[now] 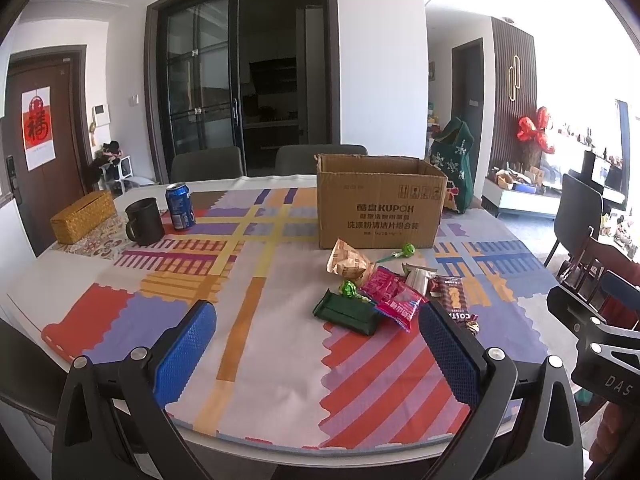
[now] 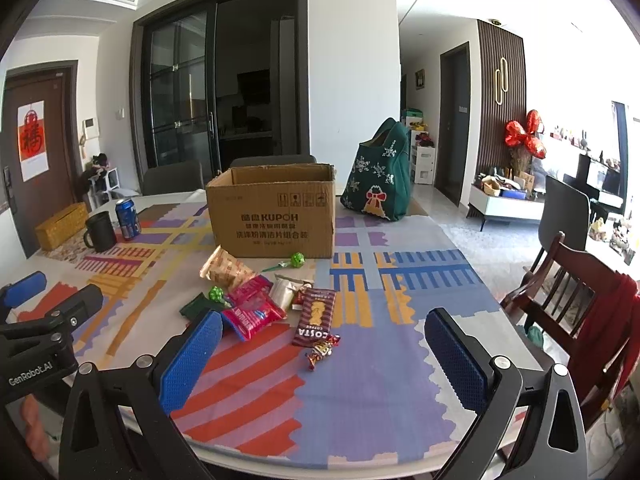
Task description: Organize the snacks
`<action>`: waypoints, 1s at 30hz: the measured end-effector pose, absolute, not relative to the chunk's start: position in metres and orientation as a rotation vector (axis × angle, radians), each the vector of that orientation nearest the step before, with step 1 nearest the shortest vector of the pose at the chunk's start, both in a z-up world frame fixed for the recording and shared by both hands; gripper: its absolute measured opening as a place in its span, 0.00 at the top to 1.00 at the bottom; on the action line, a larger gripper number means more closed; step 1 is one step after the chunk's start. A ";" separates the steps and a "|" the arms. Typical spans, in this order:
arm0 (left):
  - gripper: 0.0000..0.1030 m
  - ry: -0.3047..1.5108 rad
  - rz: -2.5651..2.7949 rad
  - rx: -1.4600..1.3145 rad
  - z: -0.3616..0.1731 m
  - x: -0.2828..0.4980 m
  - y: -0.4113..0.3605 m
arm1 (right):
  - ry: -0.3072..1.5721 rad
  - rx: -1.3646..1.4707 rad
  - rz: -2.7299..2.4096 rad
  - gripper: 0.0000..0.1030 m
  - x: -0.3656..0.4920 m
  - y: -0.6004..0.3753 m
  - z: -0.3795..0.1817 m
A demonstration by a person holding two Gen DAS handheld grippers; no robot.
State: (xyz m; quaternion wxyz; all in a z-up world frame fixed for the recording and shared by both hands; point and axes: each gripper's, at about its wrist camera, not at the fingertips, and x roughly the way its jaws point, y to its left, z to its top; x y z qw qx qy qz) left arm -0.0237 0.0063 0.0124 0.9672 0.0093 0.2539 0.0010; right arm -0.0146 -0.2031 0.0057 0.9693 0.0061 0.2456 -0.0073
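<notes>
- Left gripper: fingers spread wide, nothing between them, held above the near edge of the bench.
- Right gripper: fingers likewise spread wide and empty, over the near bench edge.
- Snack pile: loose packets on the patterned cloth, just in front of the open cardboard box; none appears to be in the box yet, though its interior is hidden.
- Key relation: the Costa packet and the wrapped candy lie straight ahead of the right gripper, roughly on its centre line; the packet's long axis runs away from the fingers, toward the box.
- From the left wrist view the pile sits ahead and to the right, the dark green packet nearest.
- Judgement: the right gripper is nearer the candy and Costa packet; closing across the packet's short width seems the better grip.
</notes>
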 end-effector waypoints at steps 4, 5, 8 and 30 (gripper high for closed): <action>0.00 0.510 0.001 0.019 0.013 -0.024 0.006 | 0.496 0.012 -0.014 0.01 -0.016 -0.203 0.006; 0.00 0.507 0.002 0.020 0.014 -0.025 0.006 | 0.494 0.012 -0.014 0.00 -0.017 -0.203 0.006; 0.00 0.498 0.004 0.020 0.016 -0.028 0.005 | 0.492 0.013 -0.014 0.01 -0.019 -0.203 0.006; 0.00 0.490 0.000 0.021 0.012 -0.032 0.002 | 0.480 0.010 -0.013 0.01 -0.024 -0.201 0.007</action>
